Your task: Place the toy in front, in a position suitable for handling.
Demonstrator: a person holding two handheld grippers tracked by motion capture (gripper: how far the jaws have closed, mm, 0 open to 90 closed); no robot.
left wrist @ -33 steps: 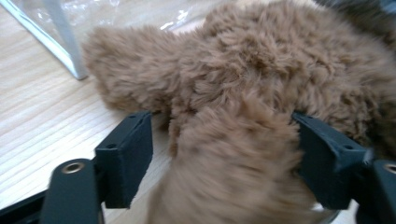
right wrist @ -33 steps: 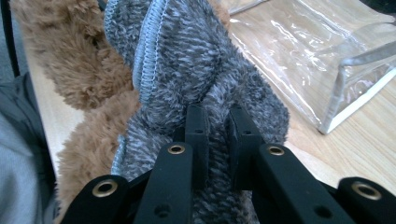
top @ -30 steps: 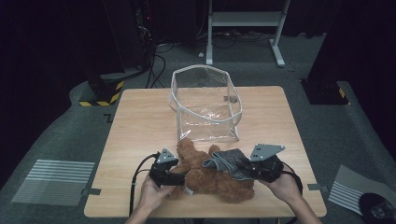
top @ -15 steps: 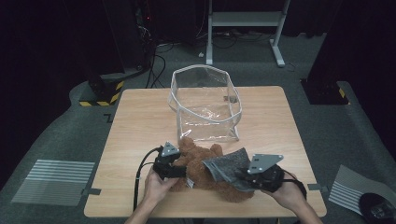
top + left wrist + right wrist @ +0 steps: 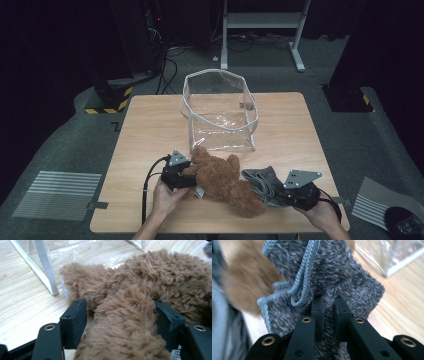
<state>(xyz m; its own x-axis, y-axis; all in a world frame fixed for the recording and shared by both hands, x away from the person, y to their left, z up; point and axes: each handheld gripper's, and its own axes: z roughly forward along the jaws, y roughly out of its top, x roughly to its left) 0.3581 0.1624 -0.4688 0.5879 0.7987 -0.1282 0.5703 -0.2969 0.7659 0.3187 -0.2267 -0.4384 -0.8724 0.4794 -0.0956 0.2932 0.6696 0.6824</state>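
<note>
Wooden table (image 5: 150, 135), clear bag (image 5: 220, 112), brown teddy bear (image 5: 225, 182) and grey cloth (image 5: 265, 182) just in front of the bag.
Left gripper (image 5: 120, 315), jaws just closing, straddles a bear limb; right gripper (image 5: 329, 308) pinches the cloth. Likely undressing the bear; next, pull the cloth clear.

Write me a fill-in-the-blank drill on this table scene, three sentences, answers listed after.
1. The left hand-held gripper has its jaws around a limb of the brown ____.
2. The right hand-held gripper is shut on a grey ____ with pale blue stitched edging.
3. The clear plastic bag stands on the wooden table with its top ____.

Missing words: teddy bear; cloth; open
</note>
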